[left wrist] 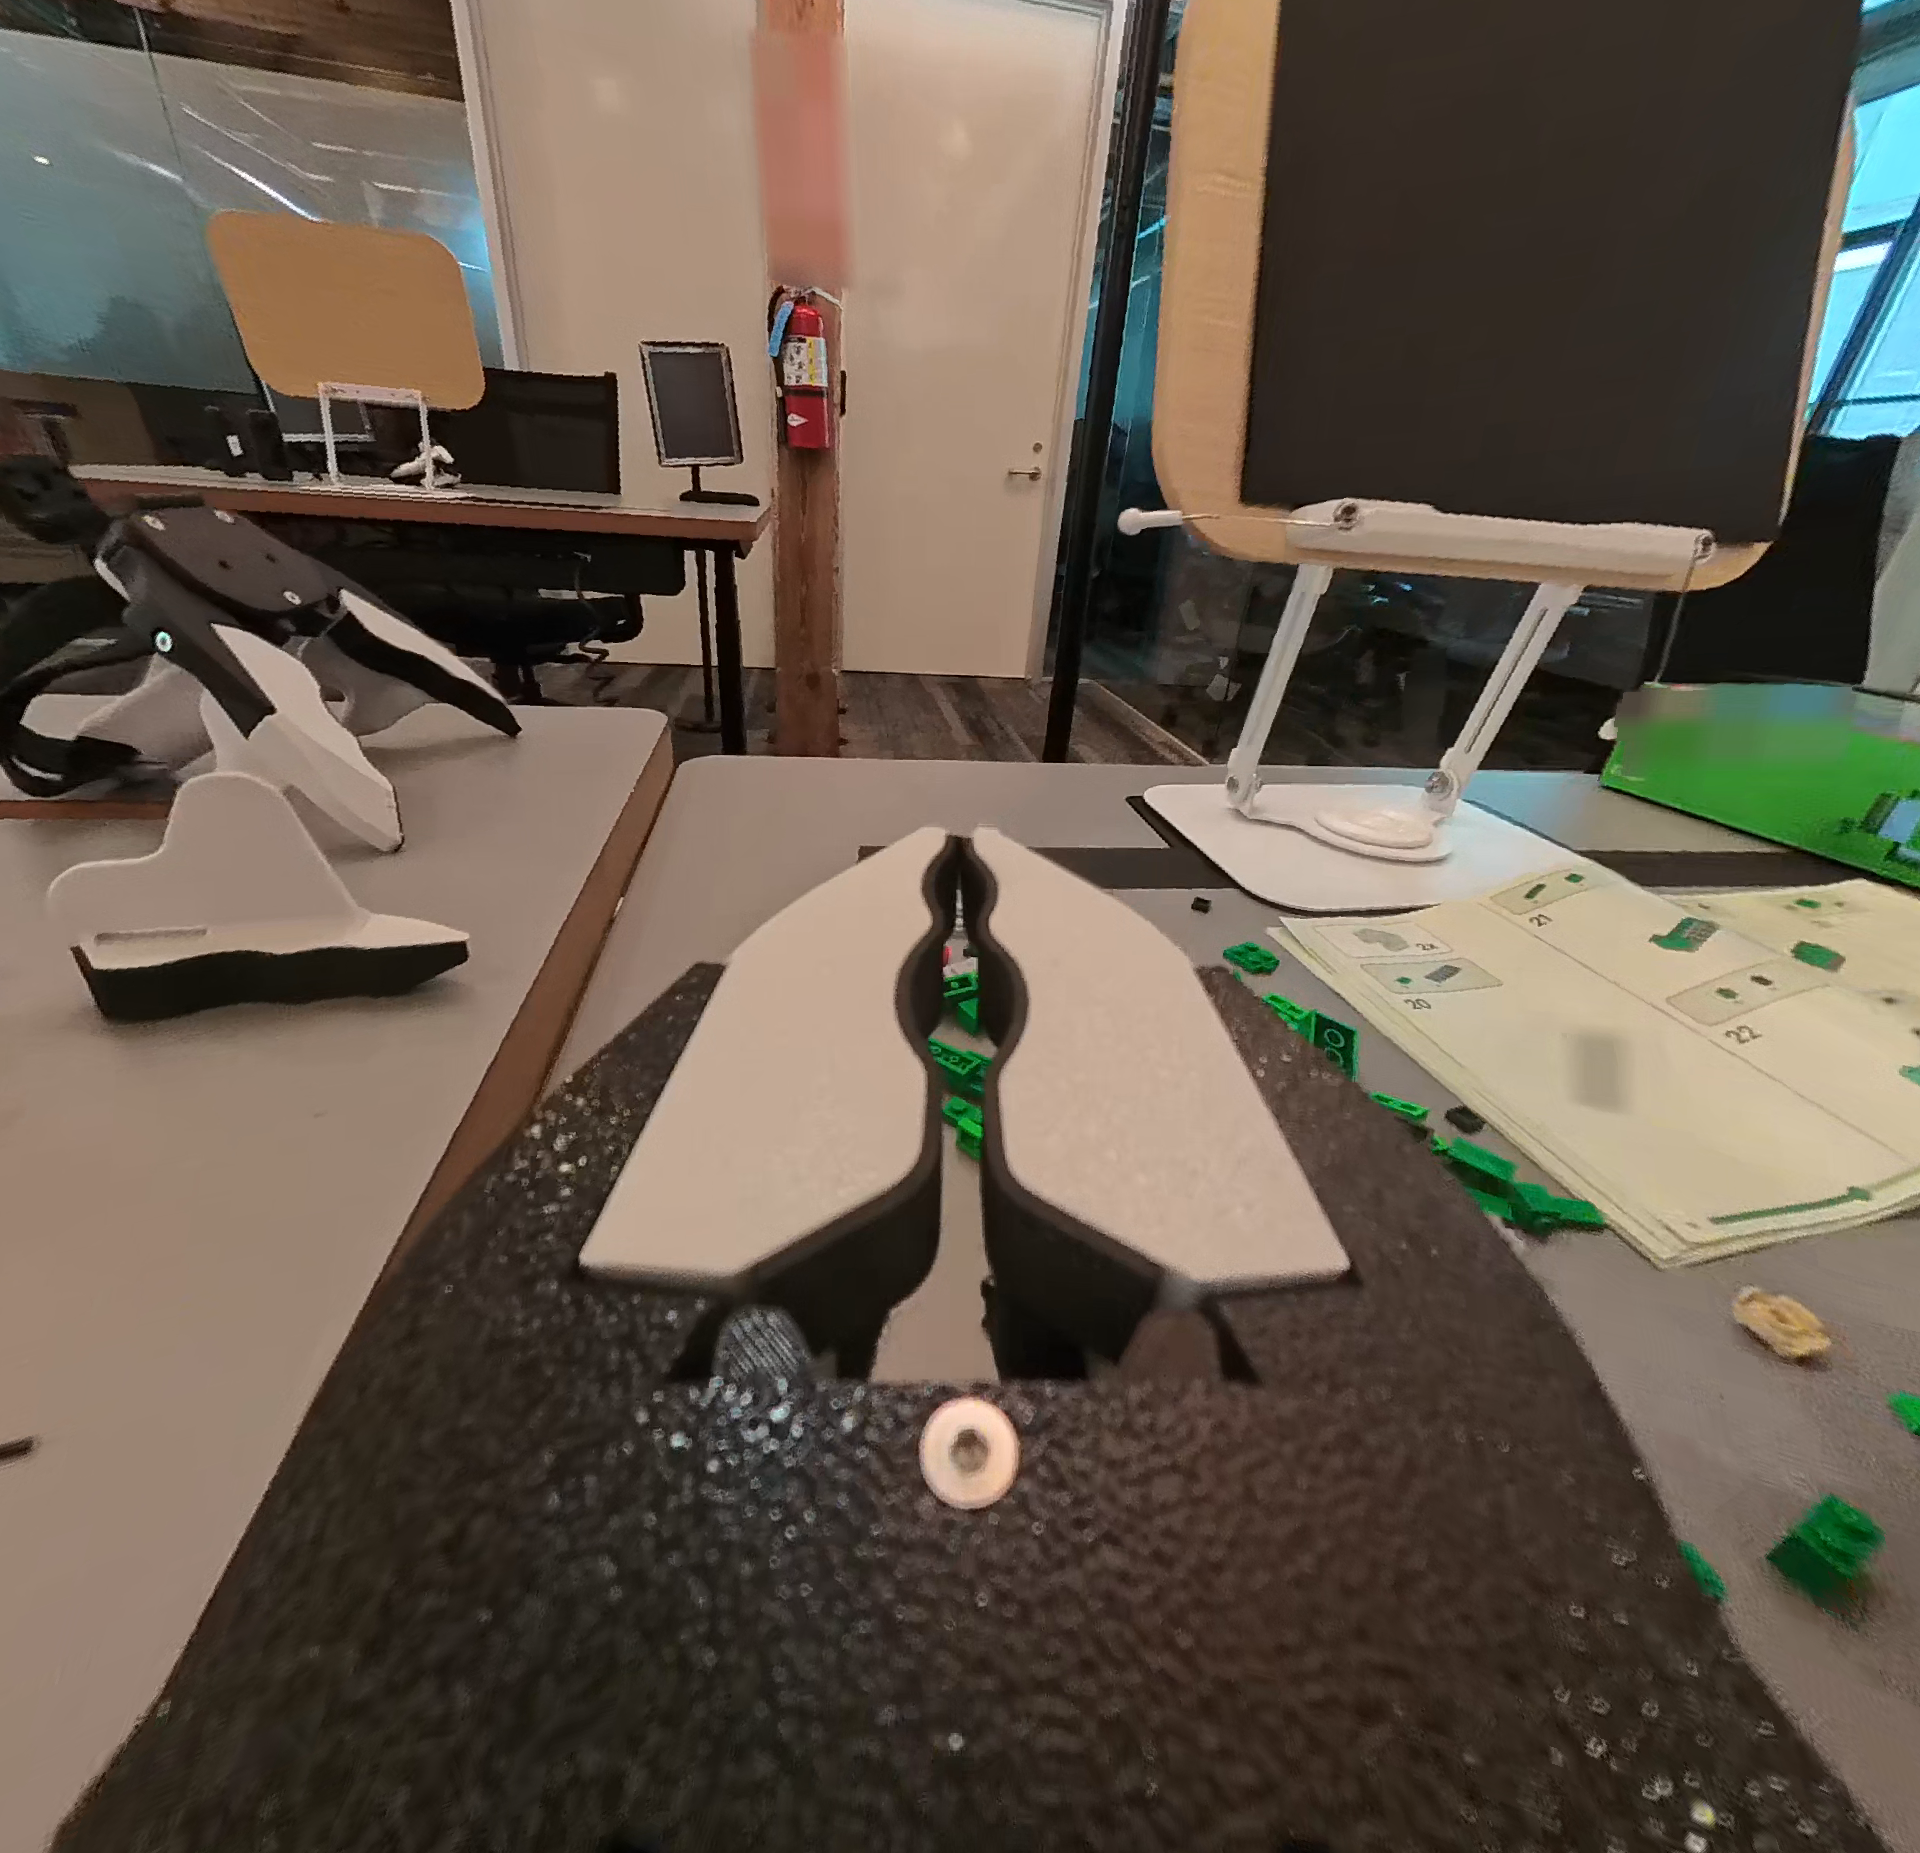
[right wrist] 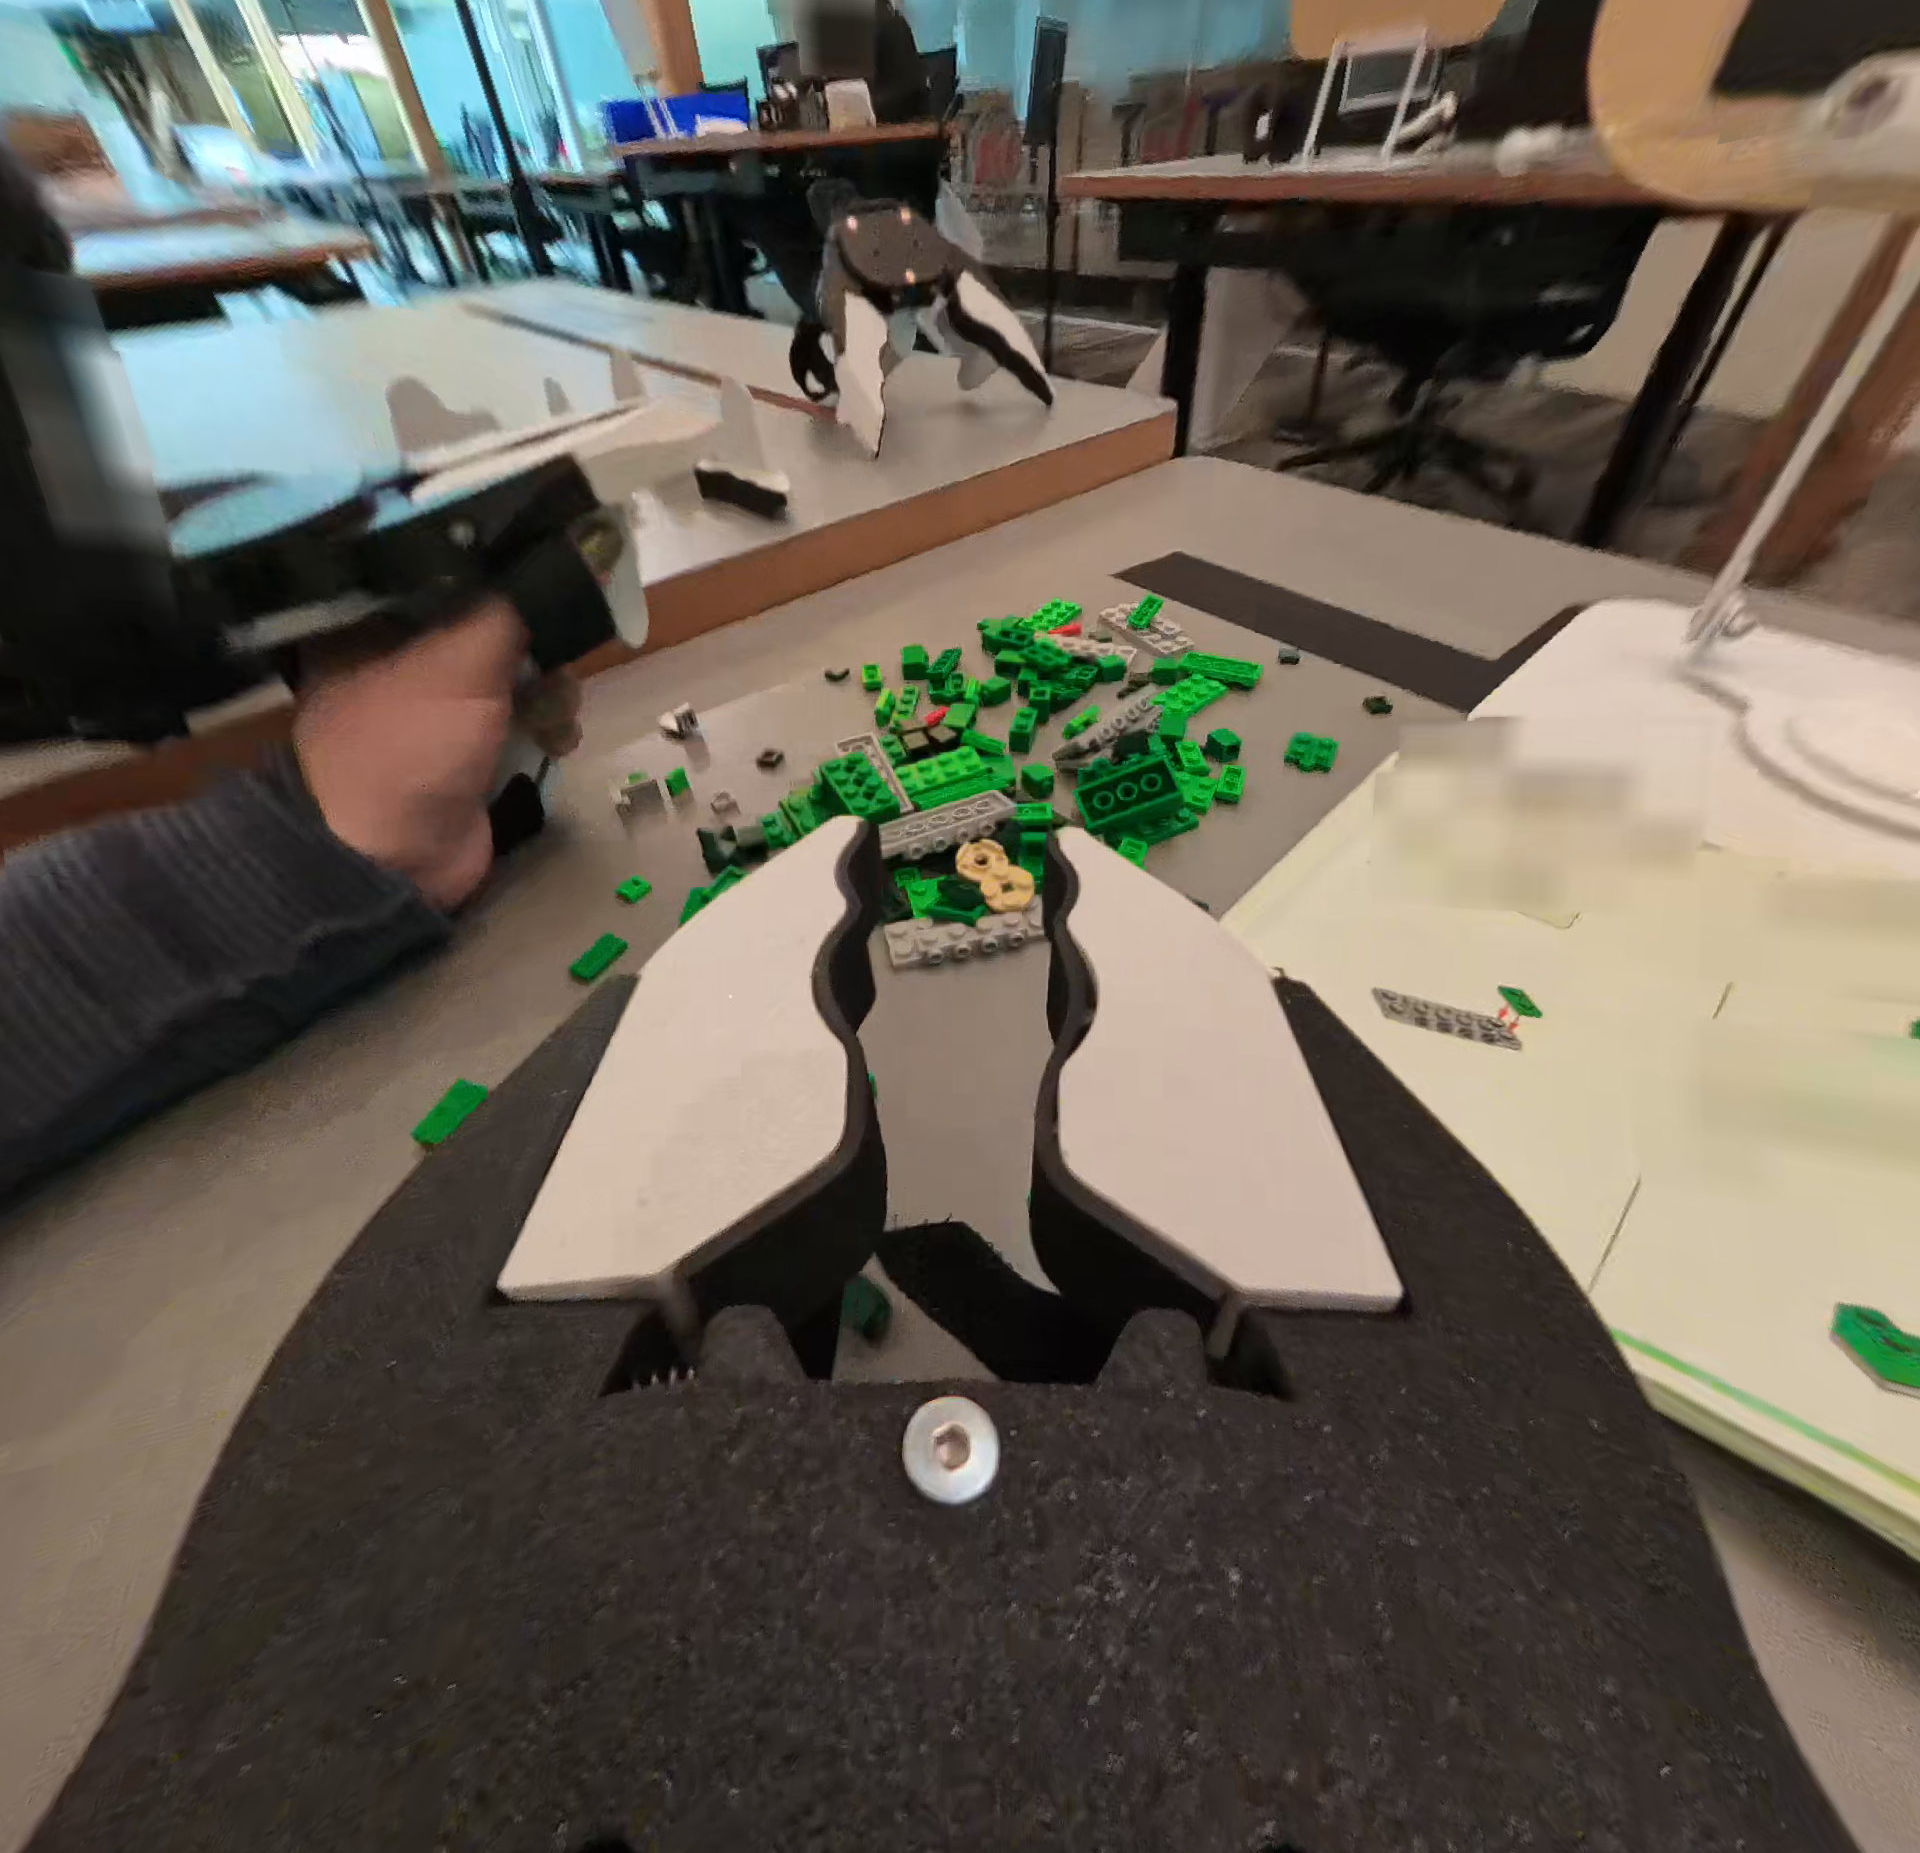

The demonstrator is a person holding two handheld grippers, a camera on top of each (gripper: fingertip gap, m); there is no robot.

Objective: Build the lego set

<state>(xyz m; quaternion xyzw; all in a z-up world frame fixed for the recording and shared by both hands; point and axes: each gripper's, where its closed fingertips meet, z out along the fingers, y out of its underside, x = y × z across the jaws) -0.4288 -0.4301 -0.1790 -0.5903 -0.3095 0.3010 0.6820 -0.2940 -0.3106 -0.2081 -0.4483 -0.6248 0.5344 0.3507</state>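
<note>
A heap of green, grey and black lego pieces (right wrist: 1039, 743) lies on the grey table. My right gripper (right wrist: 961, 853) is open and empty, its tips just short of the heap, with a tan round piece (right wrist: 995, 873) and a grey studded plate (right wrist: 964, 939) between them. My left gripper (left wrist: 963, 847) is shut and empty, held above the table; green pieces (left wrist: 961, 1060) show through the slit under it. In the right wrist view the left gripper (right wrist: 623, 442) shows at the left, held by a hand (right wrist: 416, 754). The instruction booklet (left wrist: 1621, 1034) lies open to the right.
A tablet on a white stand (left wrist: 1382, 827) stands at the back right, with a green box (left wrist: 1766, 775) beside it. A spare gripper (left wrist: 239, 650) and a loose finger part (left wrist: 260, 920) rest on the adjoining table at the left. Loose green bricks (left wrist: 1823, 1543) lie near the front right. Spacing between my two grippers at the tips: around 20 centimeters. From the right gripper's tips to the grey studded plate (right wrist: 964, 939) is close to 9 centimeters.
</note>
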